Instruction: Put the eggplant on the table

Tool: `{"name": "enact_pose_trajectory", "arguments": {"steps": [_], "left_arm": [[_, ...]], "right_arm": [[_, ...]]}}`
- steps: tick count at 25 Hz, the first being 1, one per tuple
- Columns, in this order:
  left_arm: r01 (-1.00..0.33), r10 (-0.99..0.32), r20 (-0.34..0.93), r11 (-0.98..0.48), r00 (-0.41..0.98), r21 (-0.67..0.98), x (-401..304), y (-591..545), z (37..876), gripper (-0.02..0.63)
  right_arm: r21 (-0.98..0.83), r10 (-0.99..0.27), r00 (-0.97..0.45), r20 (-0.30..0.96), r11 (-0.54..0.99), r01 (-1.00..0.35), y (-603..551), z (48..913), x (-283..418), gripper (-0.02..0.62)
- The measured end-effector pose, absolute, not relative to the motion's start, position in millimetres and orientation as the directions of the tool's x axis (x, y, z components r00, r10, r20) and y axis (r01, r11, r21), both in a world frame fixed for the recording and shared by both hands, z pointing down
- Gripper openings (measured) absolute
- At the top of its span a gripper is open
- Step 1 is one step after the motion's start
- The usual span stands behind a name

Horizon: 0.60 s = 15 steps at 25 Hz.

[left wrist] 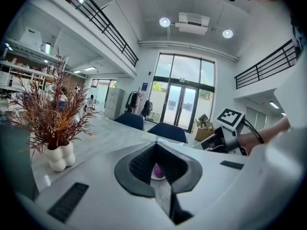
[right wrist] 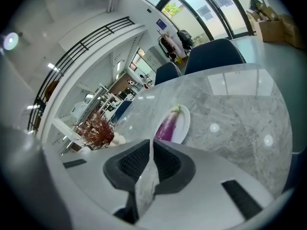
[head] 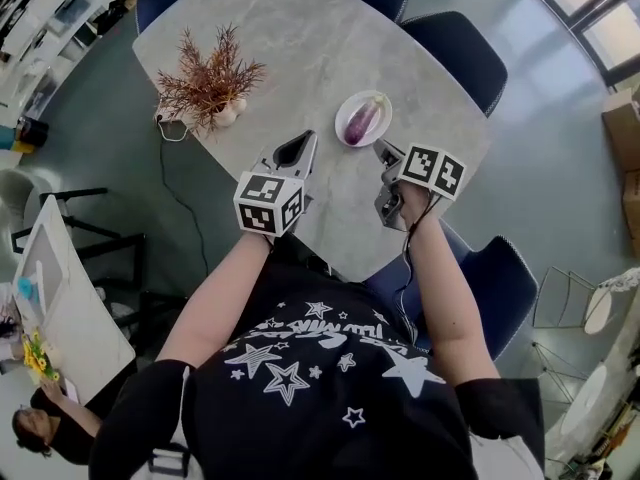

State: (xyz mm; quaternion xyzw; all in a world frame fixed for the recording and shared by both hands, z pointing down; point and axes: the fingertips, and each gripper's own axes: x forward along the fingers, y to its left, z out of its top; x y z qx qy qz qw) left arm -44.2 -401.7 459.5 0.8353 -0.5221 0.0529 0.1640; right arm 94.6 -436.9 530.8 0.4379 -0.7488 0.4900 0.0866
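Both pairs of jaws are drawn together with nothing between them. The right gripper has its ribbed pads pressed to a thin slit. The left gripper meets at the tips, and the speck of purple showing through the small gap behind them is only the eggplant seen farther off, not something held.

Just ahead of the right gripper's tips, near but not touching, the eggplant lies lengthwise on a small white plate, its green cap pointing away from the fingers. From the left gripper's tips it sits ahead and to the right, a little farther off. The plate rests on a grey marble table. Off to the left of the left tips stands a dried reddish sprig in a knobbly white vase, well clear of the work.

The eggplant looks slim and glossy, so I'd guess it is light, firm and a bit slippery, and ready to roll on the plate's curve. The thick purple middle seems the best hold, taken across its width with the jaws first opened. A moderate squeeze should do, since the skin would bruise and the tapered ends could squirt out.
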Motion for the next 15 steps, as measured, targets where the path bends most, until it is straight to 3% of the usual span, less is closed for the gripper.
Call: {"name": "enact_pose_trajectory", "arguments": {"steps": [15], "left_arm": [[-0.897, -0.865, 0.249, -0.398, 0.437, 0.19, -53, -380, 445, 0.008]], "right_arm": [[-0.639, -0.566, -0.651, 0.505, 0.262, -0.723, -417, 506, 78, 0.008]]}}
